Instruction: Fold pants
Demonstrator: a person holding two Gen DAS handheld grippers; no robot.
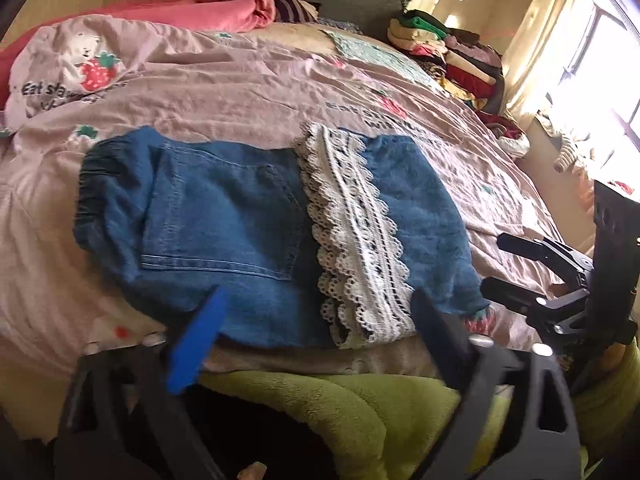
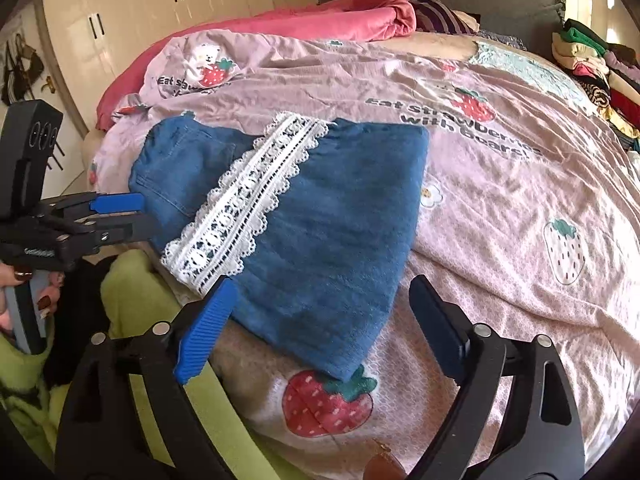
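Your left claw (image 1: 316, 320) and right claw (image 2: 320, 320) both stood apart with nothing between the pads, hovering over the near edge of the denim pants (image 1: 224, 216), which lay folded on the bed's pink quilt (image 2: 520, 200). That fold looked finished; your next move likely called for one more halving, or setting them aside.

The bed (image 2: 520, 216) wears a pink strawberry-print cover, rumpled all over. Dead centre lie the folded denim pants (image 2: 320, 248), lace band (image 2: 240, 196) crossing them. Up at twelve o'clock, a bunched pink blanket (image 2: 360, 16). At two o'clock, a stack of clothes (image 2: 592, 60) along the edge.
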